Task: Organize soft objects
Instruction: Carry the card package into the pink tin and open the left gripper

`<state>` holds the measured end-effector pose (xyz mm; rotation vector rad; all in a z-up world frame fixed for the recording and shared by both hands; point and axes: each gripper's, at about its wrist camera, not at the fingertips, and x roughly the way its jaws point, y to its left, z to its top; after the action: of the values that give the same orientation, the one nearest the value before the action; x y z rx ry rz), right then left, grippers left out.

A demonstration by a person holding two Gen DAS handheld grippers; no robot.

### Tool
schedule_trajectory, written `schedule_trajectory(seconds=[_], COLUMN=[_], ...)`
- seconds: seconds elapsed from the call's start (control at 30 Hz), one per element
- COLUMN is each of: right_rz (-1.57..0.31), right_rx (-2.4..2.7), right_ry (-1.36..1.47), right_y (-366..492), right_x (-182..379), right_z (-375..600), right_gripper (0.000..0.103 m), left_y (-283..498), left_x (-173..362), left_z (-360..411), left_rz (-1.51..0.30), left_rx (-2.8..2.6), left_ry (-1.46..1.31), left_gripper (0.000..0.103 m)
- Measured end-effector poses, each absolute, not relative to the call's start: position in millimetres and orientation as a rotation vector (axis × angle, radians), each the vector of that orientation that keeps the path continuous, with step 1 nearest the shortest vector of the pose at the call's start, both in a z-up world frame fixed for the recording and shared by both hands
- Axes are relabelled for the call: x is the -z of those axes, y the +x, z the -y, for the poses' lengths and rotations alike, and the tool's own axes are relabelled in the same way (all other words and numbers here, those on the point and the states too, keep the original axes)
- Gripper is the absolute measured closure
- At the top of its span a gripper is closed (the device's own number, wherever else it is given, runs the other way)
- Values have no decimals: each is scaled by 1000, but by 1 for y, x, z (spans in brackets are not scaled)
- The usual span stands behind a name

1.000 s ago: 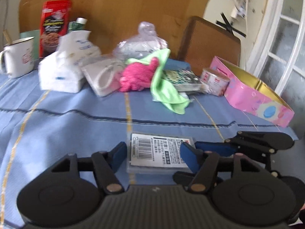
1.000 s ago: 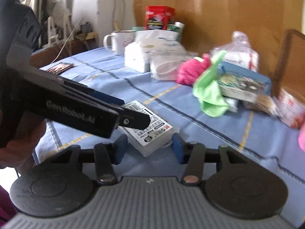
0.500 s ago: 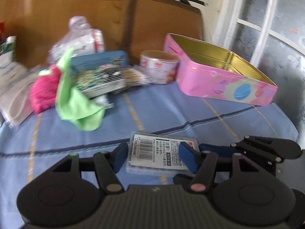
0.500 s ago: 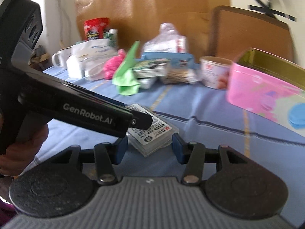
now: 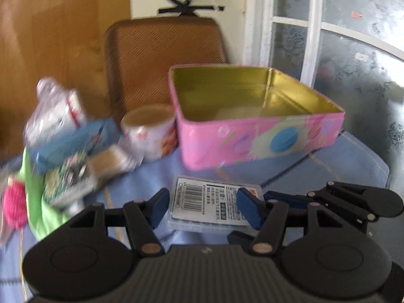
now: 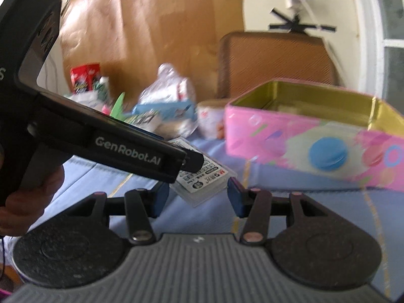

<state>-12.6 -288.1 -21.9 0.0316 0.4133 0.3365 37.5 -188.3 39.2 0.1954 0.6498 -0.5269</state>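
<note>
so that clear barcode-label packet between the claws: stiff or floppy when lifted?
Probably stiff: the clear packet keeps flat faces and straight edges with no sag between the left claw pads. Likely light, since it looks thin. The glossy plastic may be slippery; in the right wrist view it sits tilted ahead of the right claw.

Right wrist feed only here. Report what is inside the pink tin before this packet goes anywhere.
Observer: The left wrist camera looks down into the pink tin. It has a gold lining and a pale patch on the floor, too blurred to tell glare from an object.
Operator: The other gripper hides one end of the packet. Describe that end.
Observer: That end of the packet carries a barcode on its white label, and it sits between the pads of the left gripper.
</note>
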Motion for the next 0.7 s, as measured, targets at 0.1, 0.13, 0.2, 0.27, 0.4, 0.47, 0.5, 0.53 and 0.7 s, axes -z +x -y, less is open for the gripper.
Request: schedule_trajectory(seconds=[0.1, 0.13, 0.2, 0.27, 0.4, 0.47, 0.5, 0.53, 0.7], right_rz=[-361, -344, -313, -279, -211, -199, -197, -198, -232], right_rx=[-300, -286, -258, -228, -161, -134, -122, -108, 18], right_ry=[27, 27, 27, 28, 9, 16, 23, 28, 16], right_y=[-10, -7, -4, 0, 10, 19, 25, 32, 60], right_x=[16, 13, 8, 2, -7, -10, -10, -11, -1], right_z=[302, 307, 317, 327, 346, 358, 364, 368, 383], right_gripper=[49, 49, 49, 48, 47, 46, 46, 46, 46], left_y=[44, 46, 53, 60, 77, 90, 95, 101, 120], left_x=[-51, -54, -62, -69, -80, -81, -80, -78, -61], left_z=[205, 211, 226, 238, 263, 273, 278, 282, 297], left_rz=[-587, -572, -539, -499, -443, -425, -421, -417, -442], left_rx=[558, 564, 577, 599, 646, 666, 674, 681, 659], left_ry=[223, 230, 240, 242, 212, 184, 170, 155, 165], left_gripper=[44, 44, 43, 43, 42, 42, 41, 40, 37])
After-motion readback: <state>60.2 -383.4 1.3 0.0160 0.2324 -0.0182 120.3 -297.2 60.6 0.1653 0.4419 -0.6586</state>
